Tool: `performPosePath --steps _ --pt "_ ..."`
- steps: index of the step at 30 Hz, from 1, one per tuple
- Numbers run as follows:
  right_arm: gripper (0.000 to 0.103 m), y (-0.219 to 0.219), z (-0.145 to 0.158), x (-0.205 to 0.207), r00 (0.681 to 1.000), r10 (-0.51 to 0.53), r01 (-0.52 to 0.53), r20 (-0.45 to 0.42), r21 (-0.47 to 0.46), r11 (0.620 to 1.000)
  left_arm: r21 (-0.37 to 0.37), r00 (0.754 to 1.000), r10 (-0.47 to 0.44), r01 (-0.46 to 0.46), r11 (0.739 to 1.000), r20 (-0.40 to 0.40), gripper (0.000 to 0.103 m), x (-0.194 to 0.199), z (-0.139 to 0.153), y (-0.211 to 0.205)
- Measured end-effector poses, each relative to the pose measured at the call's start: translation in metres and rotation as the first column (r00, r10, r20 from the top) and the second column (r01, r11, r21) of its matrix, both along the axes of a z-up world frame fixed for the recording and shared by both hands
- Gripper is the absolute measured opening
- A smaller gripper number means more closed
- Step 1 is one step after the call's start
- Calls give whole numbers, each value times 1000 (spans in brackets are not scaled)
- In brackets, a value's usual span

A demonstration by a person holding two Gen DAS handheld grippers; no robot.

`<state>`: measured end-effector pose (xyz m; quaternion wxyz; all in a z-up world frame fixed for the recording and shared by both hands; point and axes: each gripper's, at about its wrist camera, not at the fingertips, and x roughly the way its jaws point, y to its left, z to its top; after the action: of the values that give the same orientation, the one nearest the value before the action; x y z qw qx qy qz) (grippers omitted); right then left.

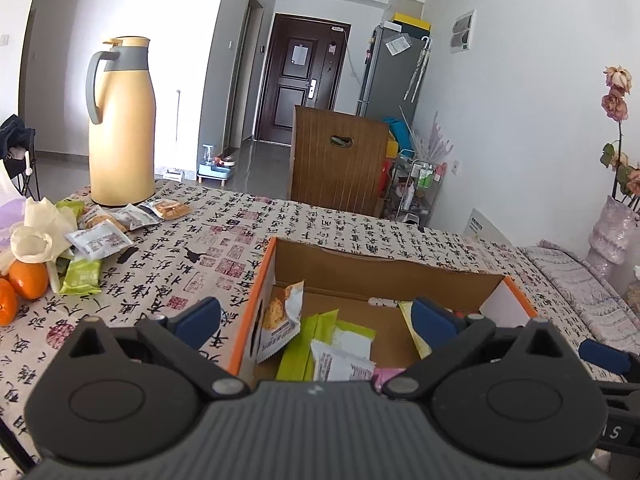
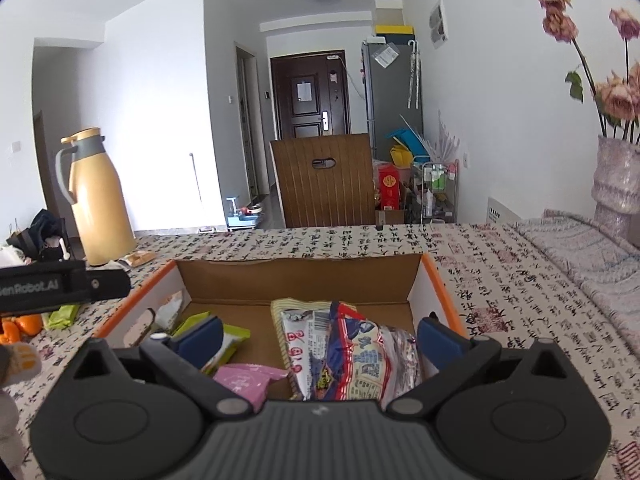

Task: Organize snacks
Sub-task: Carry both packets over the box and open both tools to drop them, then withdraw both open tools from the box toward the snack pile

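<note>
Right wrist view shows the right tongs (image 2: 318, 334) spread wide and empty over the orange-rimmed box (image 2: 444, 280) of snack packets (image 2: 352, 352), their print too blurred to read, while "GenRobot.AI", partly cut off, marks the equally wide, empty left tongs (image 2: 64, 286) at nine o'clock.

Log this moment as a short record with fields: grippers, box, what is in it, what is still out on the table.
left gripper: open, nothing between the jaws, above the box
right gripper: open, nothing held, above the box
box: cardboard box with orange edges, open top, on the table
in the box: large snack bag, pink packet, green packets, biscuit packet
still out: loose snack packets by the yellow jug
also there: oranges, vase
</note>
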<state>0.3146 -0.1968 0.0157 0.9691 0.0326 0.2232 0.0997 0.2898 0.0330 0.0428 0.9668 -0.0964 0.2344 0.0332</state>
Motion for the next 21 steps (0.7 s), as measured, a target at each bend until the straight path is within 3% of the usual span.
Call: performPosePath --steps 9,21 --pt "103 -5 -2 -49 999 19 -20 -31 -8 1000 2 999 -22 22 1000 -35 103 -45 -3 5" --pt "103 -7 -33 -111 991 62 -61 -116 14 998 42 993 -63 67 997 -98 103 -111 -40 12"
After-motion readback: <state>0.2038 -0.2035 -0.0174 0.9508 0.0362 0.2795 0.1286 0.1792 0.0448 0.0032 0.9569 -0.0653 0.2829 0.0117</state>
